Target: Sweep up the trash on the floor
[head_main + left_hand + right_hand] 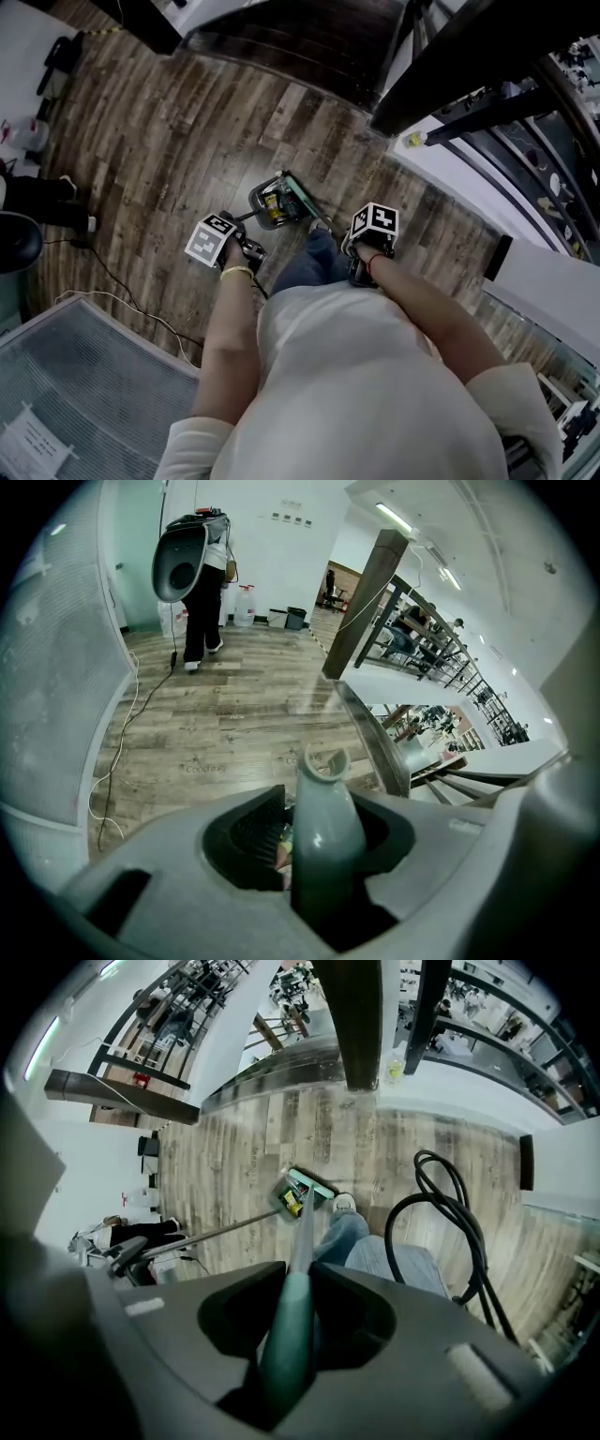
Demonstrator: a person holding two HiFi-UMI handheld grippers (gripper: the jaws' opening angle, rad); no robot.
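Right gripper (296,1309) round broom handle (303,1232), head-down at dustpan (269,205).

Brown wood-plank floor (169,141), white walls (272,564), long ceiling lights (394,517), dark metal railing (441,658) along one side

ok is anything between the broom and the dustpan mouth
Nothing visible does. The broom sits right at the open side of the dustpan, and trash already lies in the pan. The shoe is beside the broom, not between the two.
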